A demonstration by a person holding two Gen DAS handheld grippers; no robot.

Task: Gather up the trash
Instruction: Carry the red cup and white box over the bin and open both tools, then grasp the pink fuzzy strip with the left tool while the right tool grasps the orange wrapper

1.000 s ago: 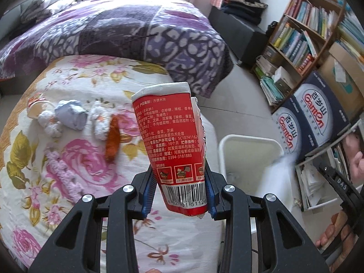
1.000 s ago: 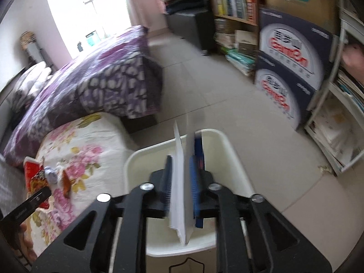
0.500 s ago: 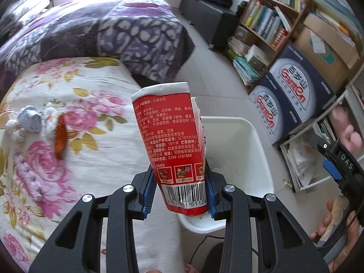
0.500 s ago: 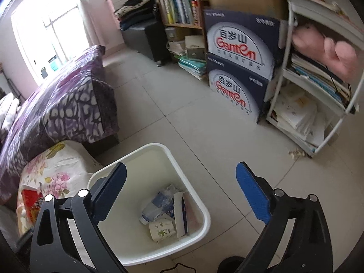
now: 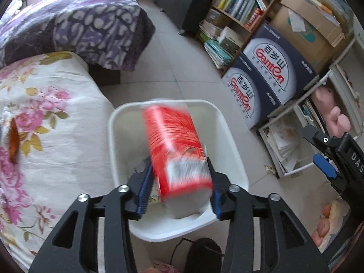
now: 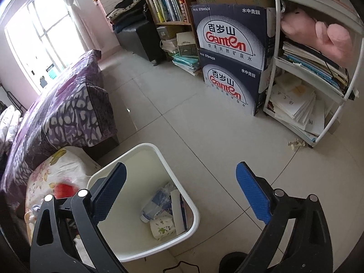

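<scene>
My left gripper [image 5: 179, 188] hangs over the white trash bin [image 5: 227, 132]. Its jaws stand apart, and the red snack packet [image 5: 177, 150] between them is blurred and tilted, slipping down toward the bin. My right gripper [image 6: 179, 193] is wide open and empty, above the floor just right of the bin [image 6: 159, 157]. A plastic bottle [image 6: 157, 202], a flat box [image 6: 178, 211] and a printed paper cup [image 6: 162, 227] lie in the bin. An orange wrapper [image 5: 13, 141] lies on the floral cloth [image 5: 56, 154].
Blue Ganten water cartons [image 6: 232, 52] are stacked beside a white rack [image 6: 318, 79] of papers and a bookshelf [image 6: 168, 4]. A bed with a purple quilt [image 6: 59, 118] stands behind. A paper scrap [image 6: 295, 143] lies on the tile floor.
The left gripper moved right over the bin and opened; the red packet, held upright before, now tilts and falls. The right gripper dropped its flat box into the bin and stays open.
</scene>
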